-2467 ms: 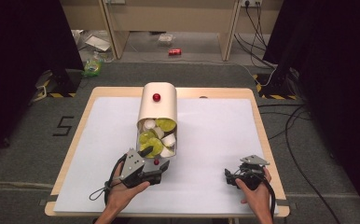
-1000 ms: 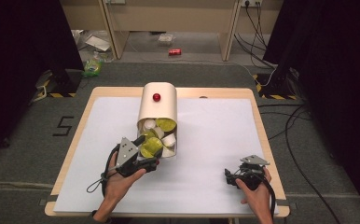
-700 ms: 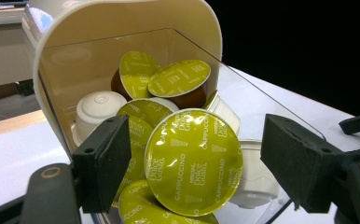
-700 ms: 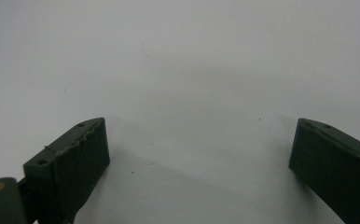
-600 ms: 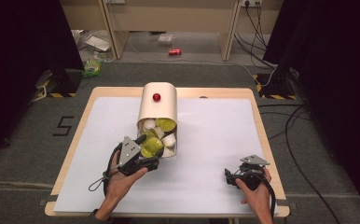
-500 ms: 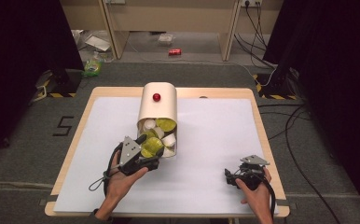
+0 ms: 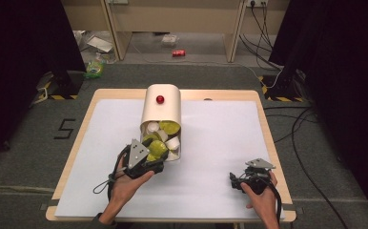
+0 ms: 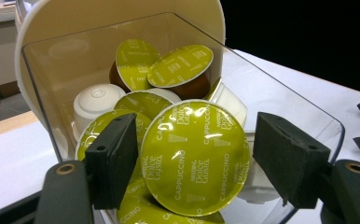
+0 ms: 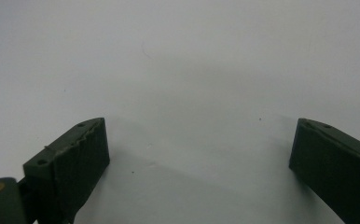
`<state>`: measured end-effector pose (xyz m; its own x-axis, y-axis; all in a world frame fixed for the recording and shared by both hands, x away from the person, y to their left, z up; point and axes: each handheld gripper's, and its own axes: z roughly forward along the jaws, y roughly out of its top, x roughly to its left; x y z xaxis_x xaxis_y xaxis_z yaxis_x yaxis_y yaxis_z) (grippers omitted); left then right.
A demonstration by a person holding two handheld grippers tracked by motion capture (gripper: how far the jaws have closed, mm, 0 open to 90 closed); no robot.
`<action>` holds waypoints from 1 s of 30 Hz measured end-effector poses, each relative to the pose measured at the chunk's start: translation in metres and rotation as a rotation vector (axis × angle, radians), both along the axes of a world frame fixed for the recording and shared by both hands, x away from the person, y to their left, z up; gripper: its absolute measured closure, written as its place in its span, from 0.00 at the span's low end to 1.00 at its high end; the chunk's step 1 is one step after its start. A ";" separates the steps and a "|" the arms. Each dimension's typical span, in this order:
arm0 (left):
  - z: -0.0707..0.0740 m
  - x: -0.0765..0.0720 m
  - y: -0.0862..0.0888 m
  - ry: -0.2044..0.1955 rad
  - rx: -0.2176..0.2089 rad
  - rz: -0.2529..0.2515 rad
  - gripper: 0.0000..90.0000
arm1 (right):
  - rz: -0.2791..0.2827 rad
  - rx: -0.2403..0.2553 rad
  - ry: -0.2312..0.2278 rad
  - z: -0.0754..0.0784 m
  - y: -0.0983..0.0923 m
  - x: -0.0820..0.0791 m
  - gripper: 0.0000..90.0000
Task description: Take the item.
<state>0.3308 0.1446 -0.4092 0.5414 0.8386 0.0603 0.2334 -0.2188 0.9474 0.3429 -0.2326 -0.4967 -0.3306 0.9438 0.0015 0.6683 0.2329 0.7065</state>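
Observation:
A cream container [image 7: 161,107] with a red knob [image 7: 160,99] lies on its side on the white table [image 7: 220,133]. Its clear drawer [image 8: 280,102] spills coffee capsules toward me. My left gripper [image 7: 154,153] reaches into the drawer's mouth. Its jaws have just been closing around a green-lidded cappuccino capsule [image 8: 194,158]. In the left gripper view [image 8: 194,135] the left pad [image 8: 117,158] touches the lid's edge, while a small gap remains at the right pad [image 8: 285,158]. My right gripper [image 7: 233,179] rests low at the front right, open over bare table [image 9: 199,140].
More green-lidded capsules [image 8: 180,65] and white capsules [image 8: 96,102] fill the drawer behind the front one. The table's wooden rim [image 7: 77,143] runs along the left. Cables and litter lie on the floor [image 7: 178,52] beyond the far edge.
Since the earliest frame my left gripper has shifted up-left and tilted toward the container's mouth, then held there. The right hand has not moved.

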 end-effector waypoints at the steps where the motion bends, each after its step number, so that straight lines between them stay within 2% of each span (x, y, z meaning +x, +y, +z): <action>1: 0.000 0.001 0.001 0.003 0.010 0.006 0.36 | 0.000 0.000 0.000 0.000 0.000 0.000 0.05; 3: 0.000 0.001 0.001 0.004 0.014 0.009 0.38 | 0.000 0.000 0.000 0.000 0.000 0.000 0.06; 6: 0.000 0.001 0.000 -0.007 0.050 0.023 0.41 | 0.000 -0.001 0.000 0.000 0.000 0.000 0.06; 9: 0.000 0.001 0.000 -0.005 0.046 0.019 0.44 | 0.000 -0.001 0.000 0.000 0.000 0.000 0.06; 20: 0.002 -0.001 -0.001 -0.019 0.048 0.002 0.45 | 0.000 0.000 0.000 0.000 0.000 0.000 0.06; 27: 0.006 -0.002 -0.001 -0.017 0.032 -0.015 0.45 | 0.000 0.000 0.000 0.000 0.000 0.000 0.06; 30: 0.009 -0.002 0.001 -0.006 0.002 -0.030 0.45 | 0.000 0.000 0.000 0.000 0.000 0.000 0.06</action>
